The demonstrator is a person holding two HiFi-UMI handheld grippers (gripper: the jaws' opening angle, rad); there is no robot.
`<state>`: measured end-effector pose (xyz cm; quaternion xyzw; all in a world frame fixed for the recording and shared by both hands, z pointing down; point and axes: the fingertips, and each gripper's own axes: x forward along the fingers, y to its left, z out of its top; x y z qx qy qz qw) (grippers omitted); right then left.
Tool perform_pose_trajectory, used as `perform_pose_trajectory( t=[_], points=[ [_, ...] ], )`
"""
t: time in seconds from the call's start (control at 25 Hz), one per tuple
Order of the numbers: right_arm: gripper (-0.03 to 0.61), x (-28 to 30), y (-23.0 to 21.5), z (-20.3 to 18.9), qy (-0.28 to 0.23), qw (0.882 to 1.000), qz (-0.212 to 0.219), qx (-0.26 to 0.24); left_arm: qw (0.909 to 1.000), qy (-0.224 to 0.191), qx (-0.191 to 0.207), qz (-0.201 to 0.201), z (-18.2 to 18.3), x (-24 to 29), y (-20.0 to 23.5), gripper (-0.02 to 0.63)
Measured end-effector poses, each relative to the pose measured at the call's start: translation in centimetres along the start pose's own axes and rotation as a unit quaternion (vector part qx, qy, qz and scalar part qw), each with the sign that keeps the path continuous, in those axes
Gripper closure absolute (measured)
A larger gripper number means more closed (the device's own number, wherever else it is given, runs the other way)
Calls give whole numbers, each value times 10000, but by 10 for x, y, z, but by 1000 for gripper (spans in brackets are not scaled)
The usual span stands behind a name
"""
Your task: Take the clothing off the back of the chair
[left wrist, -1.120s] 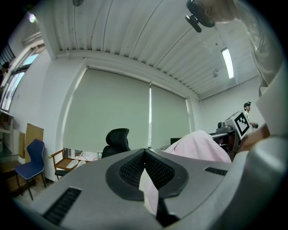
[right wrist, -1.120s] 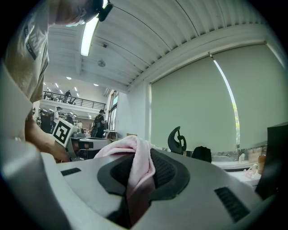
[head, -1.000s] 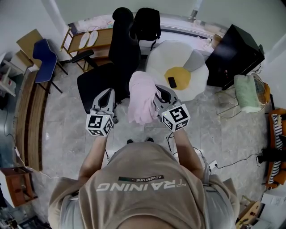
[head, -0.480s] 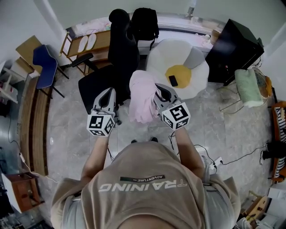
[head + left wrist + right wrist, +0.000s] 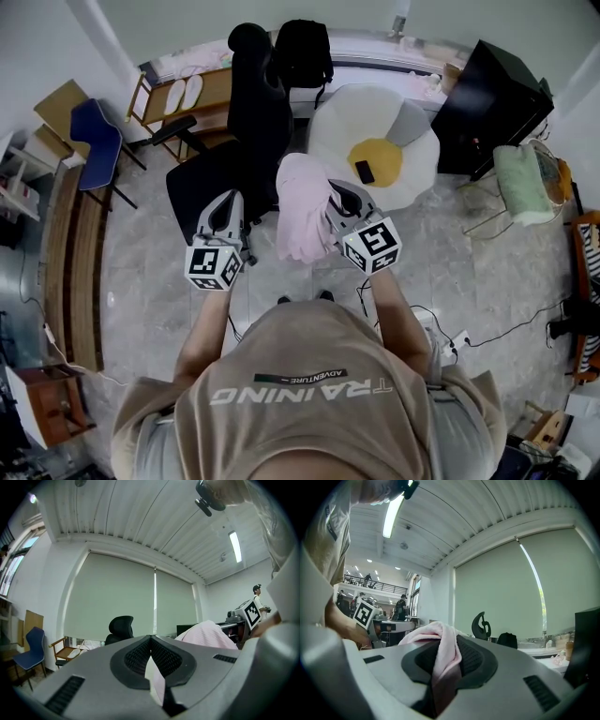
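1. Position of the work: the pink garment point(image 5: 302, 206) is off the black office chair point(image 5: 246, 131). It hangs in a bunched fold in front of the standing person. It is near the chair seat but apart from the backrest, which shows bare.
2. Right gripper point(image 5: 335, 190): the jaws are closed on a thick fold of the pink garment. Cloth fills the gap between the pads and spills over the top of them.
3. Left gripper point(image 5: 230, 199): the jaws are drawn together with only a thin sliver of pale pink cloth between the pads. I judge this to be an edge of the same garment, though the head view does not show the link plainly.
4. Step in hand, as judged: the lift-off is effectively complete. What remains is carrying the garment clear.
5. Hold both grippers level and at equal height, so the load does not slide toward one side.
6. Treat the left grip as the weak one. Do not pull the grippers apart sharply, because a thin edge can slip from the pads.
7. Move back from the chair, not across it, so the hanging end does not catch the armrest point(image 5: 173, 125) or the seat.
8. Hold the lower end above the floor. Steer it away from the egg-shaped rug point(image 5: 412, 173) and the phone point(image 5: 363, 172) lying on it.
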<state>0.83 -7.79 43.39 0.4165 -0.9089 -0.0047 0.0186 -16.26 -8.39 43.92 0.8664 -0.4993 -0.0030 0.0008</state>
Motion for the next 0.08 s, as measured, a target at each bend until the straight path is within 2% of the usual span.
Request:
perform_pose_trajectory(
  t=[0.08],
  points=[
    [486, 1, -1, 0, 6, 10000, -1, -2, 10000, 0, -3, 24, 0, -1, 2, 601]
  ],
)
